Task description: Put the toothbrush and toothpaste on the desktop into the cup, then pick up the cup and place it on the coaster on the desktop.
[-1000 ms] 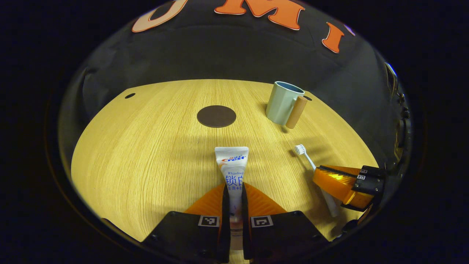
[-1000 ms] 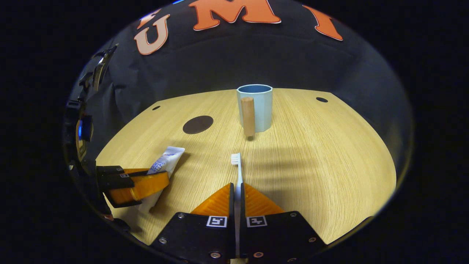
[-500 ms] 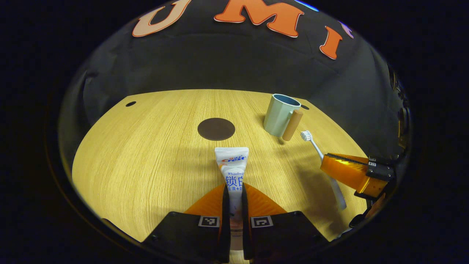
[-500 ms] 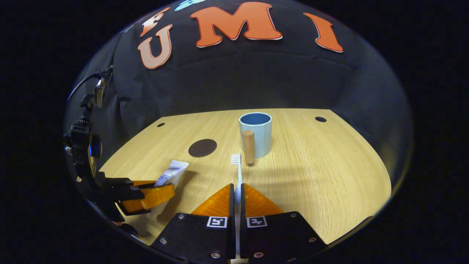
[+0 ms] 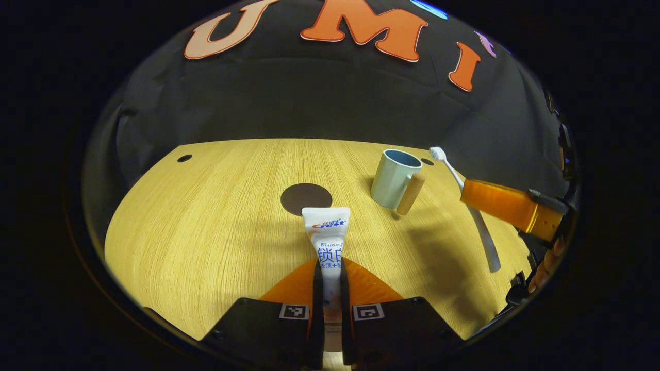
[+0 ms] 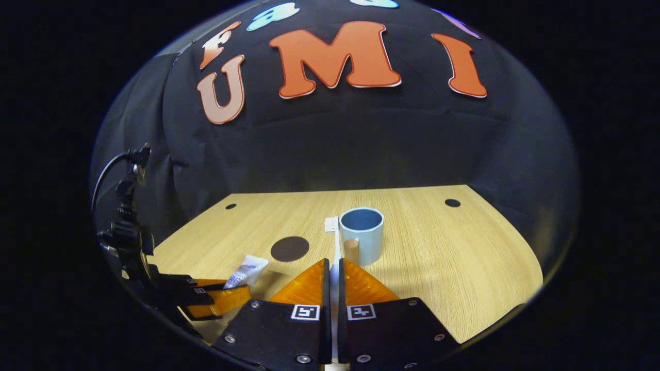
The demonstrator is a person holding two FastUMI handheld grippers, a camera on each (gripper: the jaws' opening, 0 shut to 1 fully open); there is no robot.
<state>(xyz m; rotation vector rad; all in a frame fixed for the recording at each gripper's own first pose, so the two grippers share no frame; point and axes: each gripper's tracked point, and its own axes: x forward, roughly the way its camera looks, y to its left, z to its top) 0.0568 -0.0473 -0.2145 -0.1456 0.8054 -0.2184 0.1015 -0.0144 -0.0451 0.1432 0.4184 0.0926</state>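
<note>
My left gripper [image 5: 328, 263] is shut on the white toothpaste tube [image 5: 327, 232], which points forward just above the wooden desktop [image 5: 206, 221]. My right gripper [image 6: 333, 263] is shut on the white toothbrush [image 6: 332, 232], bristles forward, lifted above the desk. In the left gripper view that right gripper [image 5: 466, 190] holds the toothbrush [image 5: 464, 196] high, its head beside the rim of the pale blue cup [image 5: 393, 178]. The cup [image 6: 362, 234] has a wooden handle [image 6: 351, 249] and stands upright. A dark round coaster [image 5: 306, 198] lies left of the cup. The left gripper [image 6: 242, 286] sits low at left.
The booth's black cloth wall rises behind the desk. Small dark holes [image 6: 452, 203] mark the desk's far corners. A cabled camera mount [image 6: 126, 216] rides on the left gripper. Bare wood [image 6: 464, 257] spreads right of the cup.
My right gripper has risen with the toothbrush, lifting it off the desk and up near the cup's rim. My left gripper has lifted the toothpaste slightly.
</note>
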